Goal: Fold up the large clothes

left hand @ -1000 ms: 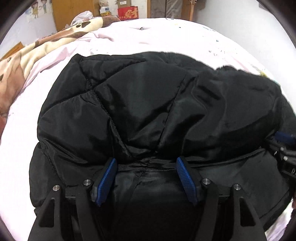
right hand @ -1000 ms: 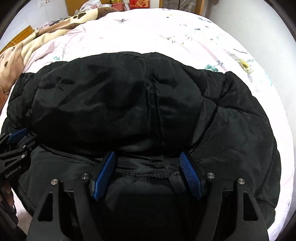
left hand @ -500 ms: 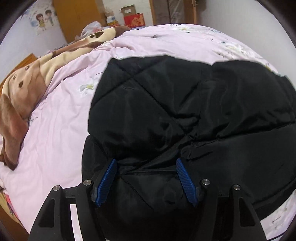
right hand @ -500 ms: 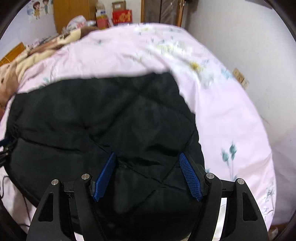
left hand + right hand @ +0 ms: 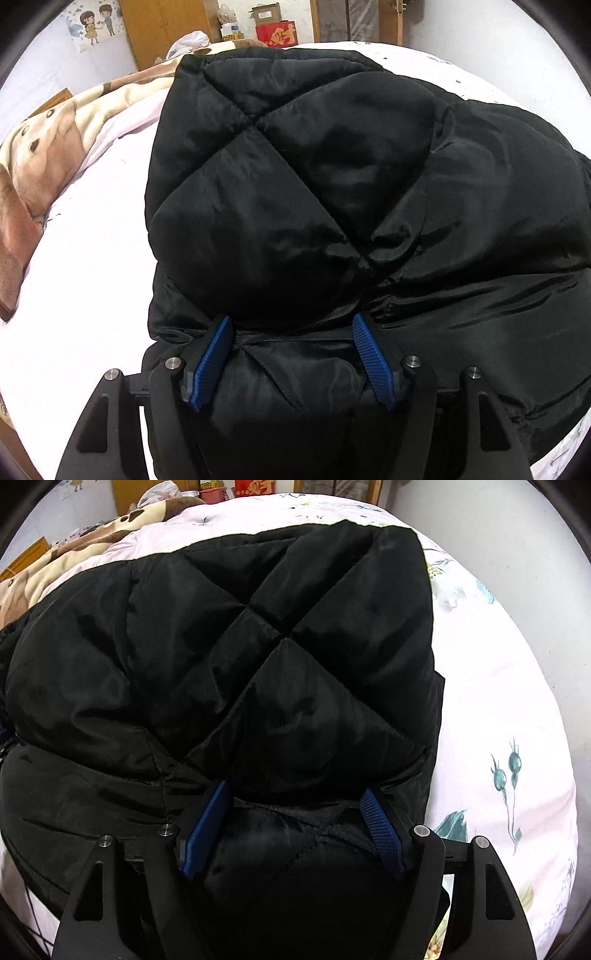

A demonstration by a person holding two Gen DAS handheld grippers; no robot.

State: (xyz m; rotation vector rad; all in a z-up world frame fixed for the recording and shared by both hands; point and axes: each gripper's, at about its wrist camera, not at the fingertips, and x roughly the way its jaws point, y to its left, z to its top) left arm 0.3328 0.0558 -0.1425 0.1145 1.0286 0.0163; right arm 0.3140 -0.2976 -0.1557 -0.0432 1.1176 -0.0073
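A black quilted puffer jacket (image 5: 295, 184) lies bunched on a pink bed sheet (image 5: 81, 277), its padded top layer doubled over a lower one. My left gripper (image 5: 291, 321) is shut on a thick roll of the jacket near its left side, with fabric bulging between the blue pads (image 5: 210, 362). In the right wrist view the jacket (image 5: 221, 664) fills the left and middle. My right gripper (image 5: 293, 790) is shut on its near edge by the right side, padding packed between the pads (image 5: 382, 834). Neither gripper shows in the other's view.
A brown dog-print blanket (image 5: 37, 155) lies along the bed's left side. The floral sheet (image 5: 498, 701) stretches right of the jacket up to a white wall (image 5: 554, 554). A wooden wardrobe (image 5: 162, 26) and a red box (image 5: 277, 31) stand beyond the bed.
Both grippers have shifted outward, the left toward the jacket's left edge and the right toward its right edge. The other gripper has dropped out of each view. The padded layer now looms closer.
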